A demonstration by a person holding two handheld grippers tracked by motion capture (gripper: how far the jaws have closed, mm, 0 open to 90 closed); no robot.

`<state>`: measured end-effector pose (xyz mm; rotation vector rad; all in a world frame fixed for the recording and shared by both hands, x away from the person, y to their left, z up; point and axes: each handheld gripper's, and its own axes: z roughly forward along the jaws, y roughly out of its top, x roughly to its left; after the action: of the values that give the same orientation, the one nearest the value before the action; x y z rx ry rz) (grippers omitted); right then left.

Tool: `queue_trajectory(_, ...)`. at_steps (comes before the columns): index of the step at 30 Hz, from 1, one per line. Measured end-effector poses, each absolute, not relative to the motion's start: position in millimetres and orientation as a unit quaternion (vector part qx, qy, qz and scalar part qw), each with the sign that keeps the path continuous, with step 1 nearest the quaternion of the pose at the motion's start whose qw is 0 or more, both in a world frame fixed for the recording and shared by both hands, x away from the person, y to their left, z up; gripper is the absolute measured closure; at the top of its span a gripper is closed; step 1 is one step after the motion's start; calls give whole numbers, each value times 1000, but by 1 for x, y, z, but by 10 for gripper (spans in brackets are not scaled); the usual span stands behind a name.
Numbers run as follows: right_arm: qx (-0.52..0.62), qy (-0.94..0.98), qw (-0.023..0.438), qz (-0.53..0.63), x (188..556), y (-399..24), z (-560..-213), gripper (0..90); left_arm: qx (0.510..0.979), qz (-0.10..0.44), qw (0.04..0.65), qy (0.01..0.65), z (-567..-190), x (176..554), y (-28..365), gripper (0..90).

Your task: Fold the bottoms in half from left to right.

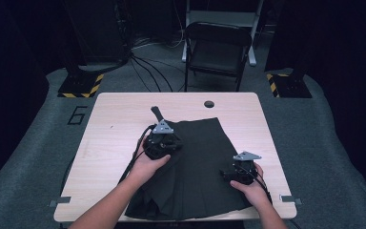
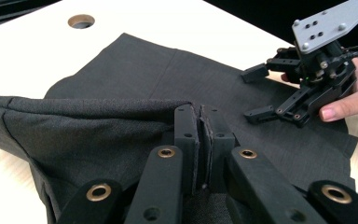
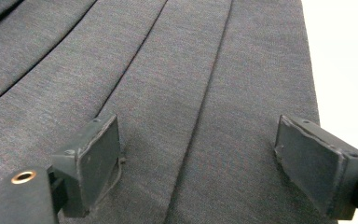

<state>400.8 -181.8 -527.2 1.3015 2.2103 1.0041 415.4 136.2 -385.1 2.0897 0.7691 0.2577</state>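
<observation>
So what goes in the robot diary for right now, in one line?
left gripper: shut on skirt, lifting a fold | right gripper: open over skirt pleats | table
</observation>
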Motion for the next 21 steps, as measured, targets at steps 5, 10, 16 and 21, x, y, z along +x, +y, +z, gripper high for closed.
queue_trajectory(5, 464, 787, 193, 358, 401, -182, -527, 137, 846, 107, 432, 294, -378, 414, 127, 859)
queue_trajectory(10, 464, 787, 193, 358, 401, -182, -527, 137, 849, 101, 437, 279, -374, 415, 107, 858)
queue_trajectory(16, 463, 787, 193, 359, 401, -182, -527, 137, 851, 82, 447, 265, -386, 411, 79, 859)
queue_trajectory(21, 463, 787, 192, 359, 400, -182, -527, 137, 849, 64, 450, 269, -398, 413, 68, 859)
